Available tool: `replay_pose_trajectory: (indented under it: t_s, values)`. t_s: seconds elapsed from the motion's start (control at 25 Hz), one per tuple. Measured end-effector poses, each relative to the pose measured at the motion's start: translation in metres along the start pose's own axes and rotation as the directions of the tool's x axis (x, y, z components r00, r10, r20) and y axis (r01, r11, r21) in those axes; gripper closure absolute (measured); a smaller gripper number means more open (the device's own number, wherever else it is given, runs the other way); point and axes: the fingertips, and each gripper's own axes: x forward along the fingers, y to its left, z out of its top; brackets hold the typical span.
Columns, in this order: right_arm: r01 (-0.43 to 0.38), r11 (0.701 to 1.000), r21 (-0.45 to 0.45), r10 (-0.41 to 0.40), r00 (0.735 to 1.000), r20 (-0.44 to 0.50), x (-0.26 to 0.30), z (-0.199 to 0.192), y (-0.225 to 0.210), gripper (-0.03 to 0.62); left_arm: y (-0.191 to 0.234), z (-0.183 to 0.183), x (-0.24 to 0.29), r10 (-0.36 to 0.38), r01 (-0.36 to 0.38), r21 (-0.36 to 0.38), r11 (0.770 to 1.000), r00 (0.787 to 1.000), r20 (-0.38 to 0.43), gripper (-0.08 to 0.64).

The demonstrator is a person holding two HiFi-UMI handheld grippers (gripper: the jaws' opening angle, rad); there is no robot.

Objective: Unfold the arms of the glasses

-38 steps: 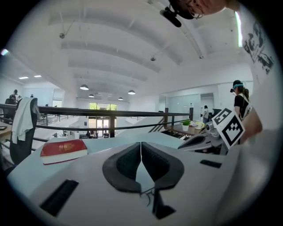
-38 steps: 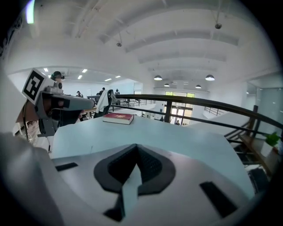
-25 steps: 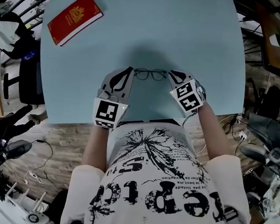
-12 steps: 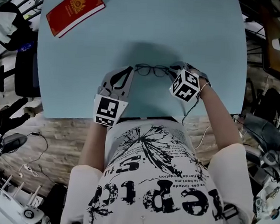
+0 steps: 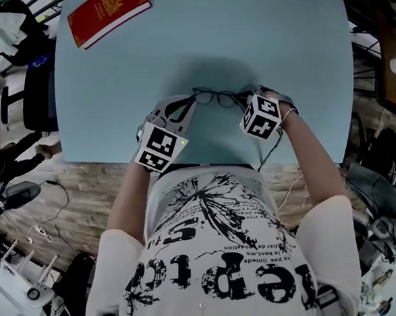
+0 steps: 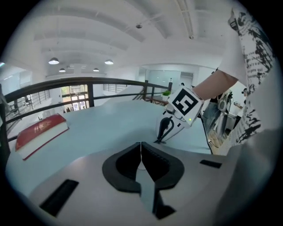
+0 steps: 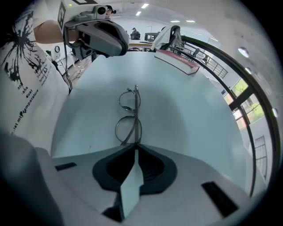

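Thin dark-framed glasses (image 5: 214, 97) lie folded on the light blue table (image 5: 273, 44); the right gripper view shows them as glasses (image 7: 129, 117) with both lenses in line ahead of the jaws. My right gripper (image 5: 245, 97) points steeply down at their right end, and its jaws are closing on the frame end, which runs in between the tips of the right gripper (image 7: 135, 148). My left gripper (image 5: 190, 104) sits at their left end. In its own view the left gripper (image 6: 140, 148) has its jaws together, and the glasses are hidden behind them.
A red book (image 5: 108, 12) lies at the table's far left corner, also seen as a red book (image 6: 40, 132) in the left gripper view. The table's near edge runs just below both hands. Chairs, cables and equipment crowd the floor around the table.
Both grippers have sunk toward the table. The right one has rolled, so its marker cube faces differently. The left one tips further down.
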Motion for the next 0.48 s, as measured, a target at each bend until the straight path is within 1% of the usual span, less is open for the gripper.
replay_pose_trajectory:
  t_s: [0.08,0.12,0.2,0.24,0.28,0.36,0.4,0.48]
  values:
    - [0.001,1.0,-0.005,-0.001,1.0,0.01,-0.001,0.0,0.0,0.555,-0.006,-0.001,0.01,-0.057,0.059,0.033,0.998,0.996,-0.066,0.538]
    - [0.001,1.0,-0.007,-0.001,1.0,0.016,-0.001,0.001,0.0,0.555,-0.008,0.0,0.016,-0.077,0.084,0.067,0.994,0.993,-0.094,0.537]
    - [0.002,1.0,-0.006,-0.002,1.0,0.026,-0.001,0.003,-0.001,0.555,-0.012,0.003,0.026,-0.109,0.134,0.164,0.977,0.982,-0.155,0.537]
    - [0.002,1.0,-0.006,-0.002,1.0,0.03,-0.001,0.003,-0.001,0.555,-0.015,0.004,0.032,-0.123,0.164,0.219,0.962,0.974,-0.19,0.535]
    - [0.003,1.0,-0.006,-0.002,0.999,0.033,-0.002,0.004,0.0,0.555,-0.019,0.004,0.038,-0.137,0.198,0.273,0.942,0.964,-0.227,0.534]
    - [0.002,1.0,-0.011,-0.001,0.999,0.038,-0.003,0.003,0.0,0.555,-0.029,0.001,0.049,-0.169,0.276,0.359,0.892,0.938,-0.302,0.519]
    - [0.001,1.0,-0.014,-0.001,0.999,0.04,-0.004,0.003,0.0,0.555,-0.035,-0.002,0.054,-0.188,0.321,0.389,0.864,0.92,-0.343,0.492]
    - [0.002,1.0,-0.014,-0.001,0.999,0.046,-0.006,0.002,0.0,0.555,-0.043,-0.009,0.062,-0.211,0.404,0.438,0.803,0.881,-0.424,0.489]
